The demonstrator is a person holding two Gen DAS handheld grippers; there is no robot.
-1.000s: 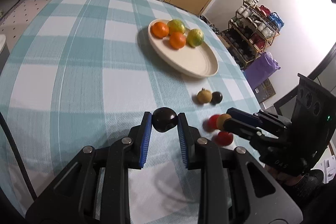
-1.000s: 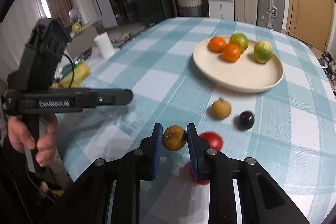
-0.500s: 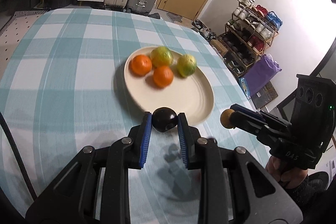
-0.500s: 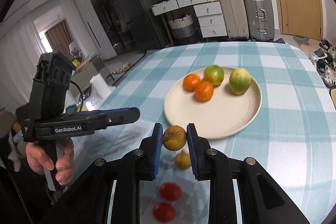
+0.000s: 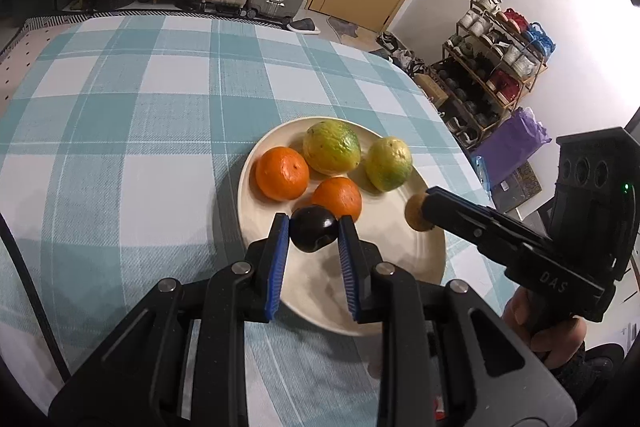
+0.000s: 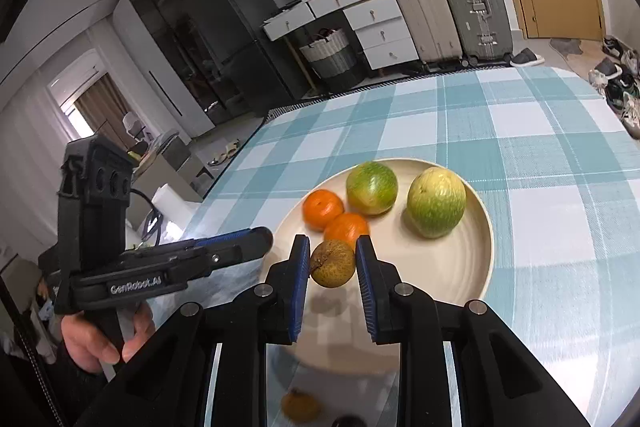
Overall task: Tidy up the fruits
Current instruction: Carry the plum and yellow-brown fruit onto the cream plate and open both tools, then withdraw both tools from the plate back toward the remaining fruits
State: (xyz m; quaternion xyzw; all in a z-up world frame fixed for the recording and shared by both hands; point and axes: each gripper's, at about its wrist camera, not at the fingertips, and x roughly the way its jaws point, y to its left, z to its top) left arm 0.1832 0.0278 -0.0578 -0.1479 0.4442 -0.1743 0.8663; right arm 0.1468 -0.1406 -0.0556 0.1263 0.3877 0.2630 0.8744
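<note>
The plate [image 5: 430,247] at frame centre holds two oranges [image 5: 282,173] and two green fruits [image 5: 331,147]. Above it, the left gripper [image 5: 313,233] pinches a dark plum [image 5: 313,229]; the right gripper [image 6: 333,263] pinches a brown fruit [image 6: 333,263].

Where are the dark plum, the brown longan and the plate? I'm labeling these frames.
dark plum [image 5: 313,229], left wrist view, on its glossy front between the fingers.
brown longan [image 6: 333,263], right wrist view, middle of its speckled skin.
plate [image 6: 452,267], right wrist view, bare cream inner surface.
</note>
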